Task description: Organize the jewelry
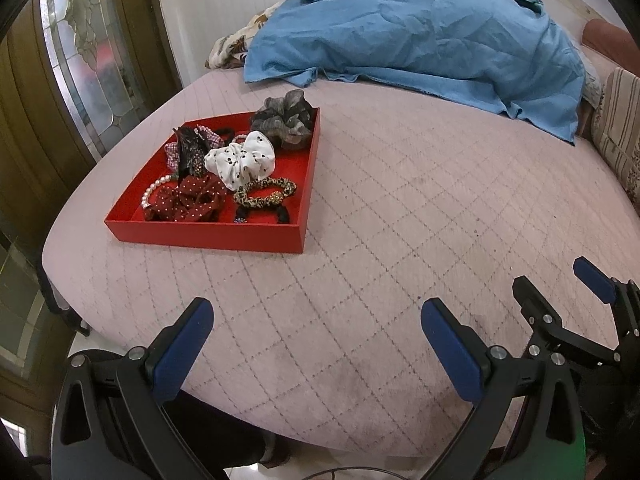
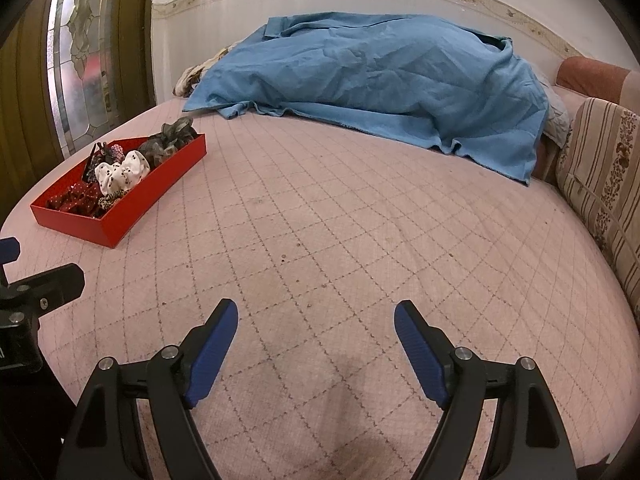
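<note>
**Pink quilt, red tray, both grippers empty**

Pink quilted bedding covers the bed point(image 2: 360, 240), the biggest surface in sight, with a crumpled blue cloth point(image 2: 380, 80) heaped along its far edge by the wall. Toward the bed's far left corner sits the red tray point(image 1: 200, 234), a shallow box whose long axis runs away from the cameras and slightly right. Inside it lie the hair pieces and jewelry: a grey-brown scrunchie point(image 1: 286, 120) at the far end, a white dotted scrunchie point(image 1: 240, 162) in the middle, a red dotted bow point(image 1: 192, 198) and a leopard-print band point(image 1: 266, 192) at the near end, and a pearl bracelet point(image 1: 154, 192) along the left wall. Something small and dark lies below the leopard band; perhaps a clip, but it is too small to tell.

The left gripper point(image 1: 316, 320) hovers over the near edge, jaws spread wide and empty; the tray lies ahead and to its left. The right gripper point(image 2: 316, 322), likewise spread and empty, is farther off, with the tray well away at its far left. The left is therefore the better placed to reach in.

No brand, label or writing is readable.
</note>
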`<state>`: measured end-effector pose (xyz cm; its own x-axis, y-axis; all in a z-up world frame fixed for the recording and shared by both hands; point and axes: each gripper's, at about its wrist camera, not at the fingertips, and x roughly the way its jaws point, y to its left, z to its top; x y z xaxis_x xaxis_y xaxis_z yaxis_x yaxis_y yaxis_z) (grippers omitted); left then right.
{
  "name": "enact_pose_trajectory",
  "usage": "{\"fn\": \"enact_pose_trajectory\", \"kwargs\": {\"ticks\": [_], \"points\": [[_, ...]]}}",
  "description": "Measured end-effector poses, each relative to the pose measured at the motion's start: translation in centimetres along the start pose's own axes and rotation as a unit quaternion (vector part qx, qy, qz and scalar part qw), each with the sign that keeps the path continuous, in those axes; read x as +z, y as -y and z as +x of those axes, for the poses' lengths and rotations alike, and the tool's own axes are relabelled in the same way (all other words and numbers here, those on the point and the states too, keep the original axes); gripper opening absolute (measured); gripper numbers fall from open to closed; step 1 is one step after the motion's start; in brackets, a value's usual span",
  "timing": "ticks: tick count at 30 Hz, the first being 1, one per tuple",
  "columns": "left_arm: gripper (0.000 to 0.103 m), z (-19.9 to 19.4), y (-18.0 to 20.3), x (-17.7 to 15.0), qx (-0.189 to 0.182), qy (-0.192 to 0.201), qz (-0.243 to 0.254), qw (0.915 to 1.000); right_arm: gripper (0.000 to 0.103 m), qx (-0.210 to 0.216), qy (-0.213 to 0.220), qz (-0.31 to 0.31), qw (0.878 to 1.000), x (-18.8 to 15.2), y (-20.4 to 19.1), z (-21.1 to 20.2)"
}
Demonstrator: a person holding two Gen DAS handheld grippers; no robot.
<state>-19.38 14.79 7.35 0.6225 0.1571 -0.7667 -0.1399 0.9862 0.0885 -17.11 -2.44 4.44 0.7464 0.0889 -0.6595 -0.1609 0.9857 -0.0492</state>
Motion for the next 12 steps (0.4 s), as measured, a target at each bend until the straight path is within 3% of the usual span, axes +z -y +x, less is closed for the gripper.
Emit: {"fn": "enact_pose_trajectory", "kwargs": {"ticks": [12], "points": [[0.103, 0.27, -0.37, 0.20, -0.007, -0.003, -0.004, 1.0000, 0.085, 0.002, 0.002, 0.006, 1.000, 0.16, -0.02, -0.21]]}}
